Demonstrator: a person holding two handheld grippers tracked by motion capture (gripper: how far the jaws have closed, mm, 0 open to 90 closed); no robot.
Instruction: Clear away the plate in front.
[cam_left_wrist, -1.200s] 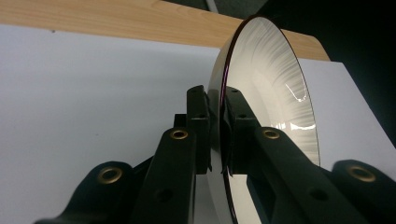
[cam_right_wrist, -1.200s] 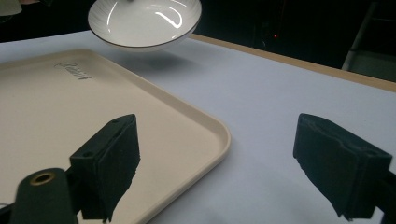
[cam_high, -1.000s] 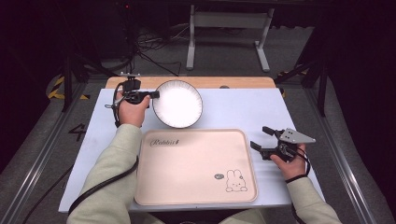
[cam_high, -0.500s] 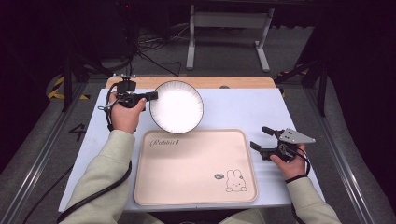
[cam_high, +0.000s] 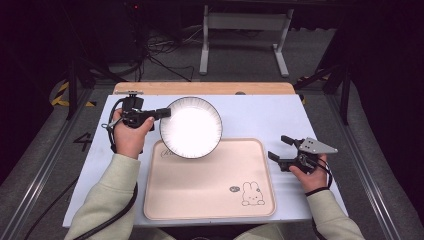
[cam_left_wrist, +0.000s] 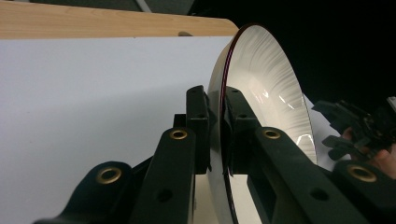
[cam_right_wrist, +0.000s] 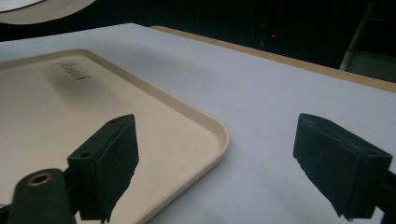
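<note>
Dark floor and metal frame legs are surrounding a white table (cam_high: 250, 117) in the high view, with a wooden strip along its far edge. A beige tray (cam_high: 210, 187) is lying at the near middle, a rabbit printed in its near right corner. The left gripper (cam_high: 162, 112) is clamping the left rim of a white bowl (cam_high: 191, 127), which is hanging over the tray's far left corner and the table beyond it. The right gripper (cam_high: 281, 148) is resting just right of the tray, jaws standing apart with nothing between them.

Seen from the left gripper view, the black fingers (cam_left_wrist: 198, 121) are pinching the bowl's (cam_left_wrist: 266, 93) thin rim from both sides, the bowl appearing edge-on, its ribbed inside facing right. White table (cam_left_wrist: 93, 102) is lying behind, and the other gripper (cam_left_wrist: 359, 130) is showing farther off at the right.

Looking along the right gripper view, both pads (cam_right_wrist: 109, 163) are held wide over the tray's (cam_right_wrist: 116, 112) right edge and the table (cam_right_wrist: 261, 121), gripping nothing.

Judging by this, the step in hand is carrying the bowl to the tray. Next, the left hand likely needs to be bringing the bowl fully over the tray, lowering it level until its base is sitting flat, then letting go of the rim.
</note>
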